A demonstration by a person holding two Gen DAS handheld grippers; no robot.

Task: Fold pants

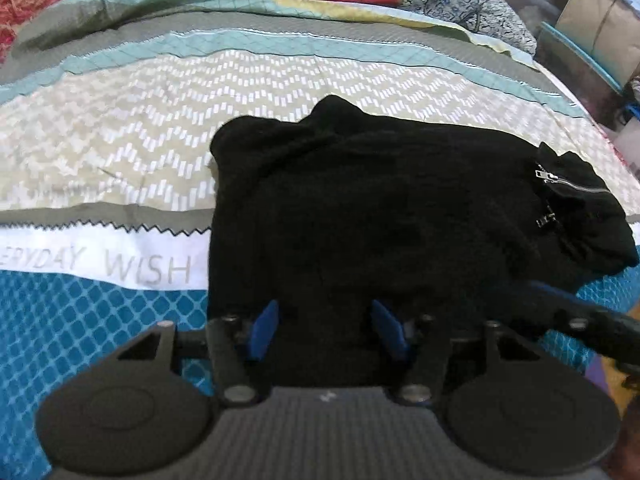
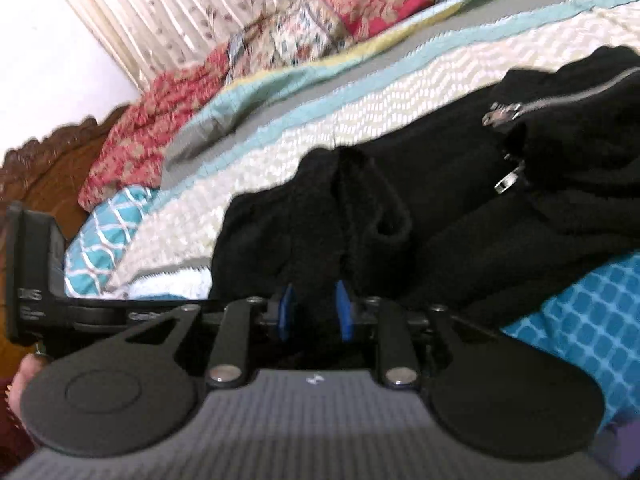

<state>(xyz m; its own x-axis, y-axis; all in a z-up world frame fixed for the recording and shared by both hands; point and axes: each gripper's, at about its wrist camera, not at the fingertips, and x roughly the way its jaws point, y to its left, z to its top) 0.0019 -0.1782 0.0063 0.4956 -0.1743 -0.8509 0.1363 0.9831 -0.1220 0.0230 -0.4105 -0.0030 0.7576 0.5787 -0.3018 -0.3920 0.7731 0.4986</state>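
Meanwhile the black pants (image 1: 360, 208) lay bunched on the patterned bedspread (image 1: 120, 152), zipper (image 1: 568, 184) toward three o'clock, while the left gripper (image 1: 326, 326) and right gripper (image 2: 314, 308) both stood with fingers apart, clamping nothing.

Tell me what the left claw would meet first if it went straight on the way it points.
Most likely the black pants: the left claw looks down on the folded pile, its fingers apart with dark cloth showing between them. How near the cloth lies is unclear. The bedspread lies off to the side.
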